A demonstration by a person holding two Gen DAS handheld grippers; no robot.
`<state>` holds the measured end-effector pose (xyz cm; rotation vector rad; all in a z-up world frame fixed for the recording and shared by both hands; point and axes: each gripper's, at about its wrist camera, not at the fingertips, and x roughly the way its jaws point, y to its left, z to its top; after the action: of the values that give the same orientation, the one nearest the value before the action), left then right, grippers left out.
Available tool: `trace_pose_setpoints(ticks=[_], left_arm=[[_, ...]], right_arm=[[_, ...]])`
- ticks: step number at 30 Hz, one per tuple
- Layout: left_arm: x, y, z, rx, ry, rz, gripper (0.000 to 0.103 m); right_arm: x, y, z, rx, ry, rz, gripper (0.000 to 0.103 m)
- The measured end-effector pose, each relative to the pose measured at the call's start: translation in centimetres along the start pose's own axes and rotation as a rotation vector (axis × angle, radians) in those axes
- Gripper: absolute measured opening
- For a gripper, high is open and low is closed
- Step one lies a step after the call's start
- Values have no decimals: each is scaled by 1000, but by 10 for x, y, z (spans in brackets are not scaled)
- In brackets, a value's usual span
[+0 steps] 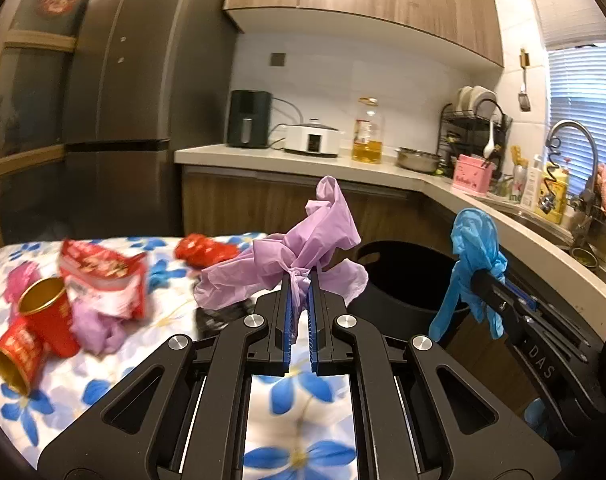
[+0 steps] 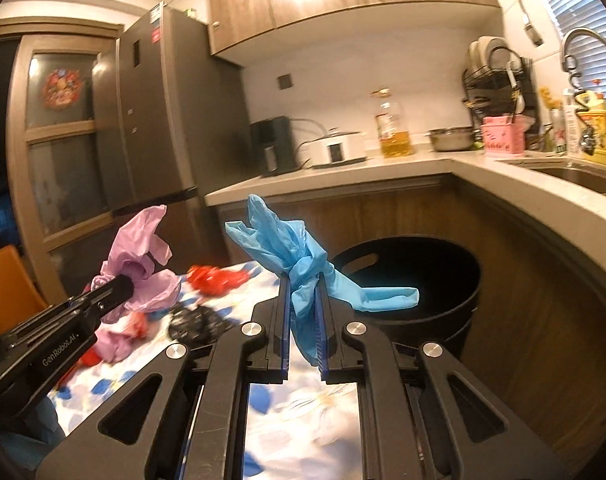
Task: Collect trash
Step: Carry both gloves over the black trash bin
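Note:
My left gripper (image 1: 299,280) is shut on a purple glove (image 1: 307,240) and holds it above the floral-cloth table (image 1: 299,396); it shows in the right wrist view too (image 2: 143,264). My right gripper (image 2: 304,280) is shut on a blue glove (image 2: 287,248), held near the black bin (image 2: 419,280). In the left wrist view the blue glove (image 1: 473,256) hangs beside the bin (image 1: 407,280). On the table lie two red cups (image 1: 53,312), a red-white wrapper (image 1: 103,276), a red crumpled wrapper (image 1: 203,250) and another purple glove (image 1: 99,328).
A black crumpled item (image 2: 195,324) lies on the table. The L-shaped kitchen counter (image 1: 303,160) carries appliances, an oil bottle (image 1: 367,132), a dish rack and a sink (image 2: 575,176). A fridge (image 1: 123,100) stands at the left. An orange chair (image 2: 7,280) is far left.

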<state>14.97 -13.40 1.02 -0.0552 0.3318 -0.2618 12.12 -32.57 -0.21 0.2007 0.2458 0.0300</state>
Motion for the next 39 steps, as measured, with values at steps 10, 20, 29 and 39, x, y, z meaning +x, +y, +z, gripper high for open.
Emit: trace_pose_setpoints(ticks=[10,20,29,39], left_arm=[[39,-45,19,40,-24,-84,6],[85,-71,30,44,-9,-129,6],[112,-85,30,55,10,-145,6],[137,-98,25,74,30,-168,6]], right_arm=[[17,-42,20,33,-47,-94,11],[39,-61,30,38,-69,-132,11],[57,-74,33,36,-66,-149,11],[70,-80,33,38,-59,-146,12]])
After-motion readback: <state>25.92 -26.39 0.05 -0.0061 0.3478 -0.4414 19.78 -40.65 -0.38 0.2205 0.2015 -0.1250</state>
